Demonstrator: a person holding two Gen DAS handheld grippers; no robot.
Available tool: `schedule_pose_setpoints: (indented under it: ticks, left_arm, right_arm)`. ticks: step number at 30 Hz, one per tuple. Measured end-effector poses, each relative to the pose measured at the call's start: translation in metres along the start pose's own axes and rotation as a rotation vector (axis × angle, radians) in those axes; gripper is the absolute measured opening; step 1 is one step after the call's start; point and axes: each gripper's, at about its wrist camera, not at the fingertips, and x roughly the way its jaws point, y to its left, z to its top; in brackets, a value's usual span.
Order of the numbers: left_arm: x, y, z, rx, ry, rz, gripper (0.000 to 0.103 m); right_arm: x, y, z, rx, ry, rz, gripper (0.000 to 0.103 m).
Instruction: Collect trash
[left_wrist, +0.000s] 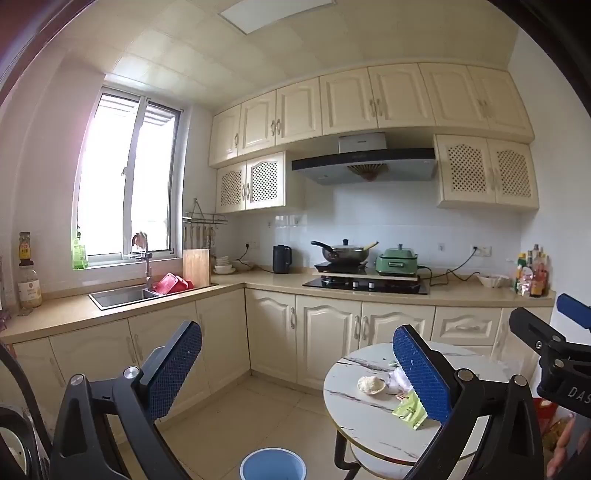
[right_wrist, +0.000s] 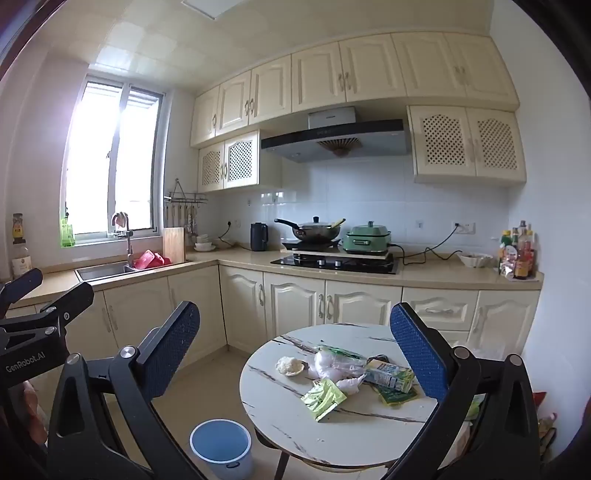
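Observation:
A round marble-top table (right_wrist: 280, 406) holds trash: a green wrapper (right_wrist: 323, 398), a crumpled white plastic bag (right_wrist: 332, 365), a small drink carton (right_wrist: 388, 374), a dark green packet (right_wrist: 397, 397) and a pale shell-like scrap (right_wrist: 290, 366). A blue bin (right_wrist: 220, 445) stands on the floor left of the table. The table (left_wrist: 351, 402), wrapper (left_wrist: 410, 410), scrap (left_wrist: 370, 385) and bin (left_wrist: 273, 466) also show in the left wrist view. My right gripper (right_wrist: 295, 339) is open and empty above the table's near side. My left gripper (left_wrist: 297, 358) is open and empty, left of the table.
An L-shaped kitchen counter (right_wrist: 424, 273) runs behind, with a sink (right_wrist: 103, 270), hob and wok (right_wrist: 314, 230), green cooker (right_wrist: 367, 238), kettle (right_wrist: 258, 236) and sauce bottles (right_wrist: 519, 251). Tiled floor (right_wrist: 203, 391) lies between the table and the cabinets. Bags sit at the right by the wall (right_wrist: 546, 424).

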Motion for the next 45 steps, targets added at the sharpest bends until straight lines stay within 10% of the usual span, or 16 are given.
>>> schedule_pose_setpoints:
  ticks: [45]
  left_arm:
    - [-0.005, -0.004, -0.006, 0.009, -0.045, 0.027, 0.102]
  right_arm:
    - [-0.01, -0.003, 0.002, 0.02, -0.04, 0.025, 0.103]
